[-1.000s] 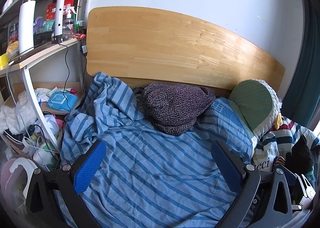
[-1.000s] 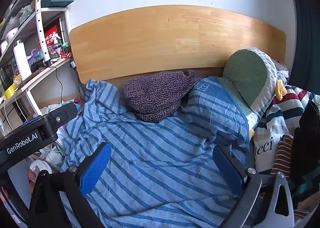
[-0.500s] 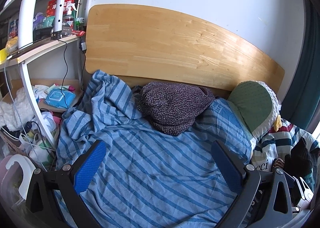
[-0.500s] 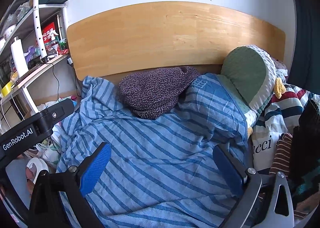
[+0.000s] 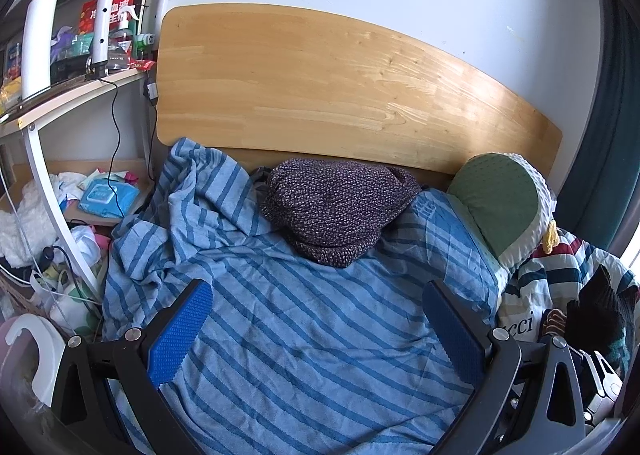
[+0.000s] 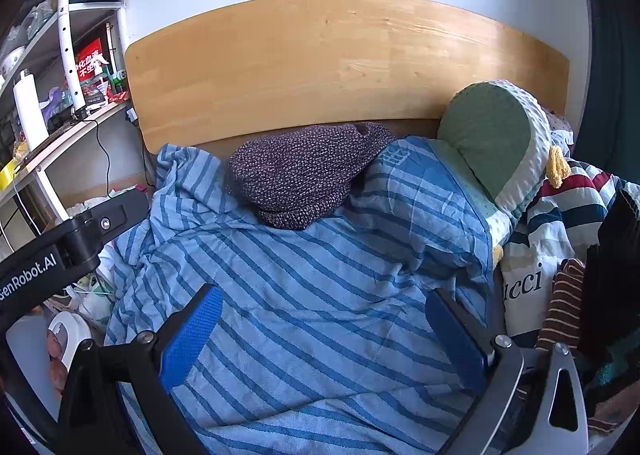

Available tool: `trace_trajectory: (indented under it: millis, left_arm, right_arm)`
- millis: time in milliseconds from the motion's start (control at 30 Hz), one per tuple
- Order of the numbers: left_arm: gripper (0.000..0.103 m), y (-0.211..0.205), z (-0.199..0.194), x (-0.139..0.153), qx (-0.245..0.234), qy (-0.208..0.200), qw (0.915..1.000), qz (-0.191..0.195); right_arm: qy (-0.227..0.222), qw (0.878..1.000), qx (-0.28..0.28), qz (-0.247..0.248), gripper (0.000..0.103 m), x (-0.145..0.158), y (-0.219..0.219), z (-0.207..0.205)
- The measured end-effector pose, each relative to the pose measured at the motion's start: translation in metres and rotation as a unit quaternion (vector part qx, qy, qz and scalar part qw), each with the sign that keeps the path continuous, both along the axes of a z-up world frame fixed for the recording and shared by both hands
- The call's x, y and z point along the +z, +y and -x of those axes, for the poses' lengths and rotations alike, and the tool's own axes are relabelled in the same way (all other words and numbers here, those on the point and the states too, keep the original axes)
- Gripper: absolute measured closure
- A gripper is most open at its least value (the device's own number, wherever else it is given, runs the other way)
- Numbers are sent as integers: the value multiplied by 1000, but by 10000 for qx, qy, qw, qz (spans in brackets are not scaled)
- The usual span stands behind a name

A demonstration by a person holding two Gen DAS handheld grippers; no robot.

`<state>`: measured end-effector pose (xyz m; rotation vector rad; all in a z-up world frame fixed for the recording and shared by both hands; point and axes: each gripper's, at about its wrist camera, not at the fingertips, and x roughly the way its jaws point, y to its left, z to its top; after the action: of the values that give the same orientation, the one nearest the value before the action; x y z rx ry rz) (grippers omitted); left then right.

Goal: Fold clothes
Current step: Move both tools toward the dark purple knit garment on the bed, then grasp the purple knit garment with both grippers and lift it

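Note:
A blue striped garment [image 5: 304, 319] lies spread and wrinkled over the bed, also in the right wrist view [image 6: 320, 295]. A dark purple knitted garment [image 5: 336, 211] [image 6: 304, 175] sits bunched on top of it by the headboard. My left gripper [image 5: 316, 289] hovers open over the striped cloth, holding nothing. My right gripper [image 6: 324, 295] is likewise open above the same cloth. The left gripper's black body [image 6: 64, 251] shows at the left edge of the right wrist view.
The wooden headboard [image 5: 340, 87] closes off the far side. A green pillow [image 5: 500, 207] leans at the right, beside a striped blanket [image 6: 576, 199], dark clothes [image 5: 600, 307] and a white lettered bag [image 6: 524, 287]. A cluttered white shelf [image 5: 36, 35] with cables stands left.
Both views have shifted slightly, with the bed contents sitting a little differently in frame. The left gripper's body has slid leftward in the right wrist view. Both grippers stay open; the clothes lie unmoved.

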<state>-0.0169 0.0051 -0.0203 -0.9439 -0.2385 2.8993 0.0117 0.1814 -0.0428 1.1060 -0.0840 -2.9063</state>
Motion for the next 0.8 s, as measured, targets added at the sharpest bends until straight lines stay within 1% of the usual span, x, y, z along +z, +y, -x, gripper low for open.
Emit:
trace_trajectory:
  millis: [133, 200, 333, 400, 433, 467, 500, 567, 633, 667, 700, 733, 767, 800]
  left_arm:
    - [0, 0, 6, -5, -27, -21, 10000, -52]
    - [0, 0, 12, -8, 15, -39, 10000, -46]
    - [0, -1, 22, -13, -120, -72, 9997, -175]
    - [0, 0, 30, -16, -121, -96, 9998, -81]
    - [3, 1, 34, -17, -121, -102, 9999, -22]
    - [5, 2, 40, -19, -131, -127, 9998, -9]
    - [8, 2, 46, -22, -141, -154, 9998, 0]
    - [8, 2, 58, -27, -146, -200, 9997, -20]
    - [9, 0, 72, -33, -141, -228, 9996, -50]
    - [11, 0, 79, -36, -138, -241, 9996, -64]
    - [20, -1, 88, -40, -150, -269, 9995, -75]
    - [32, -2, 98, -46, -186, -330, 9992, -112]
    - [36, -3, 109, -51, -224, -394, 9989, -152]
    - [43, -4, 120, -57, -233, -480, 9984, -192]
  right_arm:
    - [43, 9999, -75, -83, 0, -3, 2, 3]
    - [1, 9999, -94, -55, 1, -6, 4, 7]
    - [-52, 9998, -201, 73, 3, -15, 9, 15]
    - [-45, 9997, -224, 124, 8, -19, 12, 20]
    - [-51, 9996, -228, 148, 11, -22, 14, 24]
    - [-94, 9996, -225, 173, 16, -24, 14, 28]
    - [-140, 9995, -222, 199, 18, -27, 15, 33]
    - [-218, 9991, -212, 302, 18, -33, 16, 44]
    - [-283, 9988, -201, 347, 22, -39, 15, 57]
    - [-316, 9987, -173, 361, 29, -42, 14, 64]
    - [-348, 9988, -111, 335, 41, -45, 12, 73]
    - [-381, 9988, -46, 305, 47, -48, 10, 82]
    - [-413, 9988, 19, 275, 55, -51, 7, 90]
    - [-444, 9988, 63, 201, 60, -55, 5, 100]
